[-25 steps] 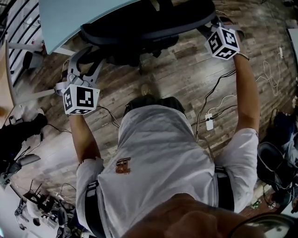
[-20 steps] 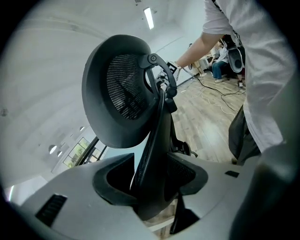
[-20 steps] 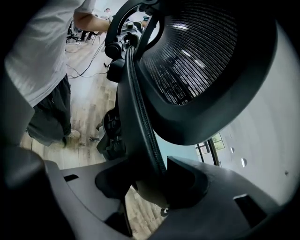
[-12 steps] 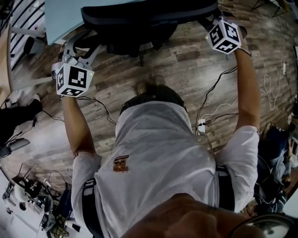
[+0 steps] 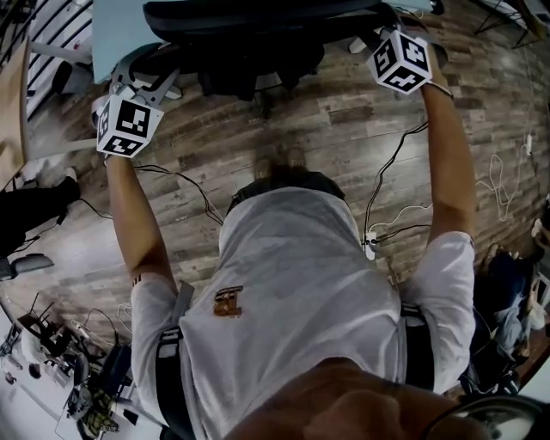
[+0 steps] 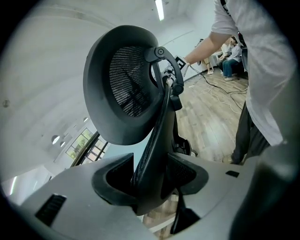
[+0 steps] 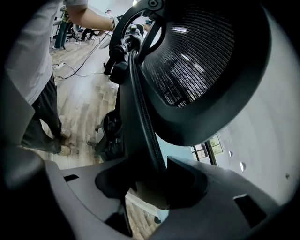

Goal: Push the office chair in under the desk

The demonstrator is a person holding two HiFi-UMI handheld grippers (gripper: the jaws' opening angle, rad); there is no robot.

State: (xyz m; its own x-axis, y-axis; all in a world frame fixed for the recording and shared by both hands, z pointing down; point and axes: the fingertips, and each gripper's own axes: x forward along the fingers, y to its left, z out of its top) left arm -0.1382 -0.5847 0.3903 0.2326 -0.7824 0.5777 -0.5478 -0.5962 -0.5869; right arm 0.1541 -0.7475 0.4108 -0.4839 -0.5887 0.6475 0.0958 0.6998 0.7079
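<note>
A black office chair stands at the top of the head view, its mesh backrest against the edge of the pale blue desk. My left gripper holds the backrest's left rim. My right gripper holds the right rim. In the left gripper view the backrest rises ahead, and its dark rim runs down between the jaws of the left gripper. In the right gripper view the backrest fills the upper right, with its rim pinched in the right gripper. The chair's base is hidden.
Wooden floor lies below. Black and white cables trail across it to a white power strip on the right. The person's feet stand just behind the chair. A white desk leg and a dark bag sit at left.
Both grippers and the chair have moved up the picture, away from the person, so more of the chair lies under the desk. The person has stepped forward after it.
</note>
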